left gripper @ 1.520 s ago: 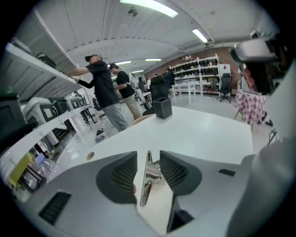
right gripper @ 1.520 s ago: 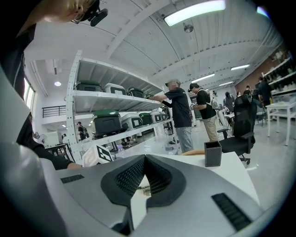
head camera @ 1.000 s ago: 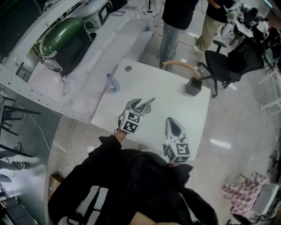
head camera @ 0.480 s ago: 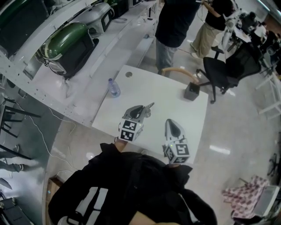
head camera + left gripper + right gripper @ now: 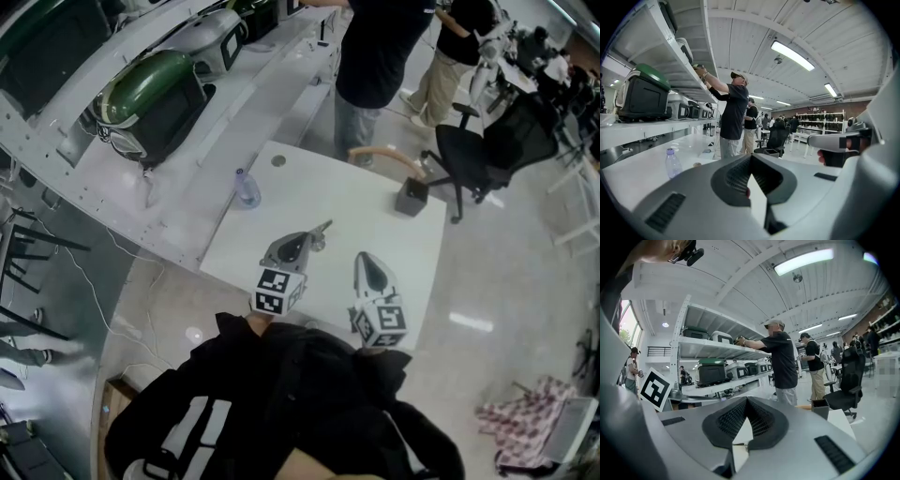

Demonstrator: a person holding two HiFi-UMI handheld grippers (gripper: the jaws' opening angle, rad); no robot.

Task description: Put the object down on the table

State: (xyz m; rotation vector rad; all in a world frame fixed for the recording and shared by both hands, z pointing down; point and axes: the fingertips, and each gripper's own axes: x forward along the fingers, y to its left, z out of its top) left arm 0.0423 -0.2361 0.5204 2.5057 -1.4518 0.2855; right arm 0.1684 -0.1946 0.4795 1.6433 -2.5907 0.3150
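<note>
The left gripper (image 5: 322, 227) is hovering over the near half of a white rectangular table (image 5: 375, 220), its jaws (image 5: 751, 161) pressing together with nothing between them. Just beside it, the right gripper (image 5: 367, 262) is hanging above the table's near edge, its jaws (image 5: 746, 404) likewise meeting on nothing. A clear plastic bottle (image 5: 247, 190) is standing upright at the table's far left edge, well apart from both tools and ahead-left of the left one (image 5: 672, 164). A dark square open-topped container (image 5: 412, 198) is sitting at the far right edge, ahead of the right gripper (image 5: 819, 408). Beyond the table, a person in a dark shirt (image 5: 370, 56) is reaching to a long shelf holding a green-and-black case (image 5: 155, 94)
</note>
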